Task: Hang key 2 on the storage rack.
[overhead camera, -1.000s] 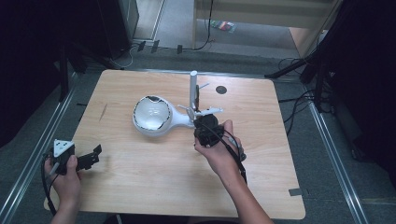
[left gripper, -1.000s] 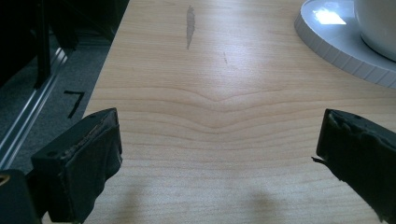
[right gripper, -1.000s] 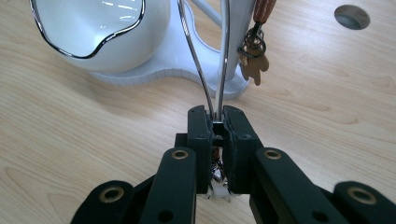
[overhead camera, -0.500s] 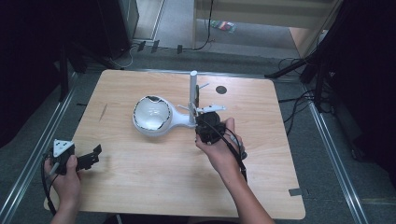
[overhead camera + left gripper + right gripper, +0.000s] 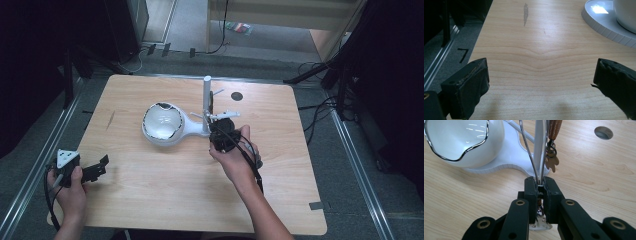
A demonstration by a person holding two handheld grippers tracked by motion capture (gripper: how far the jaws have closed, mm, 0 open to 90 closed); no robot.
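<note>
A white stand holds a white bowl [image 5: 162, 122] with a wavy silver rim [image 5: 461, 142] and an upright post [image 5: 207, 100] on a flat base [image 5: 604, 22]. My right gripper [image 5: 222, 135] sits at the foot of the post [image 5: 539, 150], shut [image 5: 539, 182] on a thin silver wire loop [image 5: 527, 152] that runs up beside the post. A brown strap [image 5: 554, 128] with a small tan charm [image 5: 552, 162] hangs next to it. At the table's front left, my left gripper [image 5: 92, 172] is open [image 5: 541, 75] over bare wood, nothing between its jaws.
The wooden table [image 5: 165, 200] has a round cable hole [image 5: 236, 96] behind the post. Metal rails [image 5: 30, 175] and dark floor border the table's left edge. Cables lie on the floor at the right.
</note>
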